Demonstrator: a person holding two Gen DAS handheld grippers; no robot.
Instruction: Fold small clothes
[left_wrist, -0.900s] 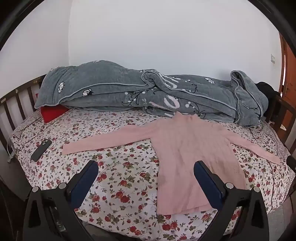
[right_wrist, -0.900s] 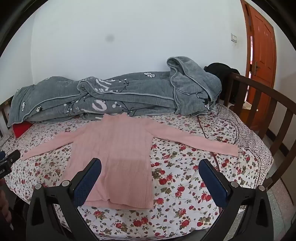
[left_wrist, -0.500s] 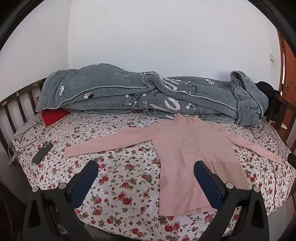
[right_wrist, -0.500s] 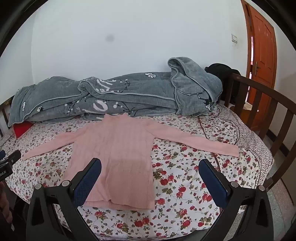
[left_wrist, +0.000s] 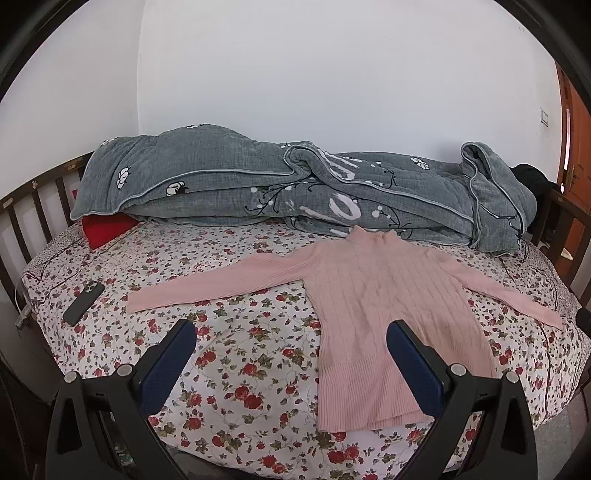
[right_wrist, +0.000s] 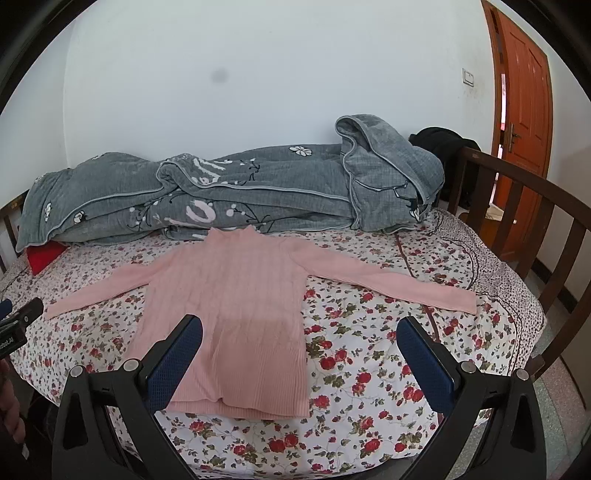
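A pink ribbed sweater (left_wrist: 384, 299) (right_wrist: 236, 295) lies flat on the flowered bed sheet (left_wrist: 236, 354), collar toward the grey quilt and both sleeves spread out sideways. My left gripper (left_wrist: 291, 332) hovers open near the bed's front edge, its right finger over the sweater's hem and nothing between the blue pads. My right gripper (right_wrist: 299, 328) is open too, above the sweater's lower right part, and holds nothing. The tip of the left gripper (right_wrist: 16, 321) shows at the left edge of the right wrist view.
A rolled grey quilt (left_wrist: 295, 192) fills the back of the bed by the white wall. A dark phone (left_wrist: 83, 302) and a red cushion (left_wrist: 107, 227) lie at the left. Wooden rails (right_wrist: 535, 221) bound the bed; an orange door (right_wrist: 521, 122) stands at the right.
The left wrist view has tilted up a little, so the quilt and sweater sit lower in its frame. The right wrist view has barely shifted. Both grippers stayed open.
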